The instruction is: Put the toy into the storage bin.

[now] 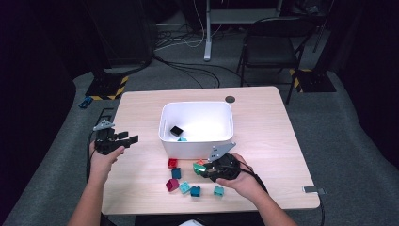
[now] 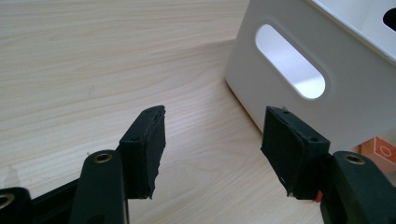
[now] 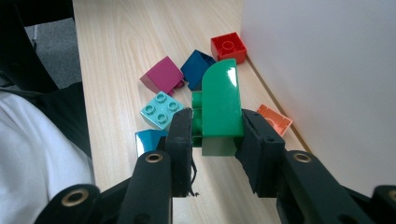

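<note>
My right gripper [image 3: 215, 133] is shut on a green brick with a rounded top [image 3: 219, 105], held just above the table beside the white bin's wall [image 3: 327, 70]. From above, that gripper [image 1: 203, 168] and the green brick [image 1: 198, 165] hover in front of the bin [image 1: 195, 146]. Under and around the brick lie loose ones: red [image 3: 228, 46], dark blue [image 3: 198, 67], magenta [image 3: 162, 75], light teal [image 3: 161, 109] and orange [image 3: 274, 119]. My left gripper [image 2: 212, 140] stands open with nothing between its pads, at the table's left [image 1: 127, 139], facing the bin's handle slot [image 2: 289, 60].
A black block [image 1: 176, 130] and a teal piece [image 1: 182, 139] lie inside the bin. More teal bricks [image 1: 195, 190] [image 1: 218, 190] sit near the table's front edge. A black chair [image 1: 270, 44] and cables stand on the floor behind the table.
</note>
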`<state>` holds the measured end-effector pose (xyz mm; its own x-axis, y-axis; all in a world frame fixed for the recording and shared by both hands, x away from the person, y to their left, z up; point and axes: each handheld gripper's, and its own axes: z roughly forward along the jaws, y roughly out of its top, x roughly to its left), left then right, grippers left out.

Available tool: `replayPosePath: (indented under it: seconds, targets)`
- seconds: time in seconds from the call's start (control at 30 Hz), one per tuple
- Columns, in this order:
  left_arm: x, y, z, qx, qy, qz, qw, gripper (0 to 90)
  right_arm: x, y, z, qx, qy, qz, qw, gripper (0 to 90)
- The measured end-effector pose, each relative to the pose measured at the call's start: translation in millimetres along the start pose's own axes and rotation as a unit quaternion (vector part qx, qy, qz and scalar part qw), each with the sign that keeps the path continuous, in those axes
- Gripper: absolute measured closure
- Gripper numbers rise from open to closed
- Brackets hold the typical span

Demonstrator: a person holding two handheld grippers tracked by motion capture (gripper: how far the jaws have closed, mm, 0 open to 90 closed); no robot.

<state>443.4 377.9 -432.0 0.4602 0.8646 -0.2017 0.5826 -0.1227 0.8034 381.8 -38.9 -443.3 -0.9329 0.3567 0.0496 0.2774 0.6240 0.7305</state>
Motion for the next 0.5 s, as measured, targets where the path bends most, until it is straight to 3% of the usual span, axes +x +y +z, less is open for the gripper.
replayPosePath:
  seconds: [0.5]
  targets:
    - [0.7, -0.2, -0.6, -0.001, -0.001, -0.004, 1.0000, 39.5, -1.8, 33.7, -27.2, -0.011, 0.005, 0.013, 0.9998, 66.0]
